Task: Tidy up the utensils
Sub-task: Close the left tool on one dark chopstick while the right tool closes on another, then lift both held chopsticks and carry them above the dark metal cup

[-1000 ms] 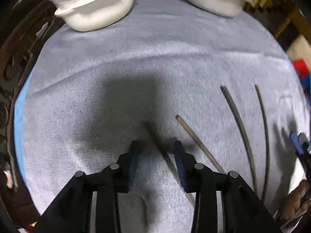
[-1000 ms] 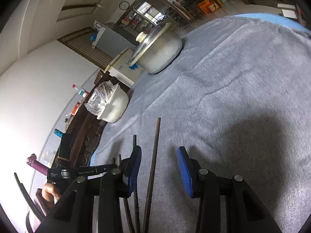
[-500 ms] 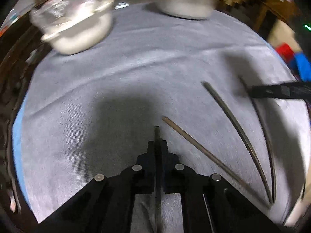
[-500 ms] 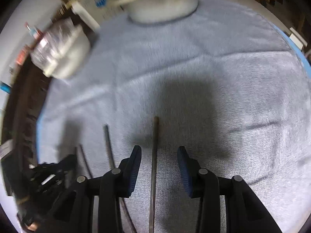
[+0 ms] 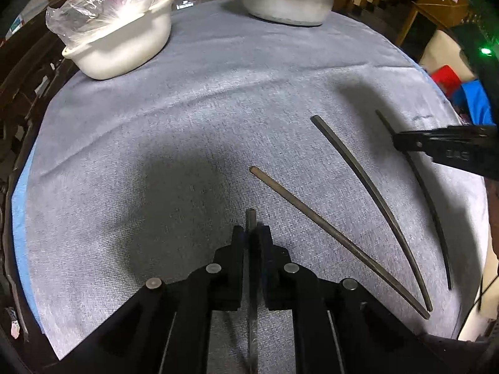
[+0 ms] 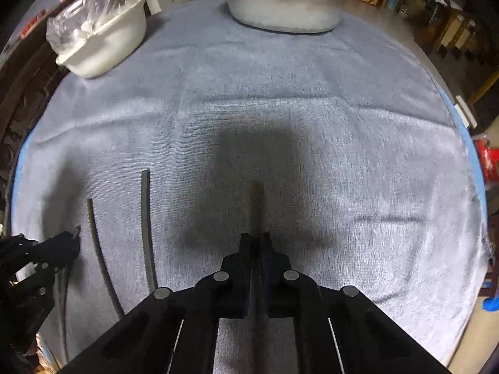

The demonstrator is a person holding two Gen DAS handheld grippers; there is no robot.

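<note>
Tools [image 5: 251, 233] steeply downward, on chopsticks [image 5: 251, 218]

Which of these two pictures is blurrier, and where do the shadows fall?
Right wrist view: softer, the chopstick smeared, a dark shadow on the cloth around it. Left wrist view: sharper; shadow left of the left gripper; fisheye bends the loose chopsticks.

Muted greys and blacks over a pale blue edge.

A blue-grey cloth [image 5: 193, 99] with a fine woven fleck covers the worktop, a light blue underlayer [image 5: 19, 205] showing along its edge. The chopsticks are dark: one brownish-grey [image 5: 327, 233], two near-black [image 5: 371, 187] [image 5: 427, 193]. Both tools, left [image 5: 251, 233] and right [image 6: 256, 240], are matte black with silver rivets. A cream-white bowl [image 5: 124, 46] holds clear, glinting plastic wrap [image 5: 93, 9]; the metal pot [image 5: 287, 3] is dull silver-grey.
</note>
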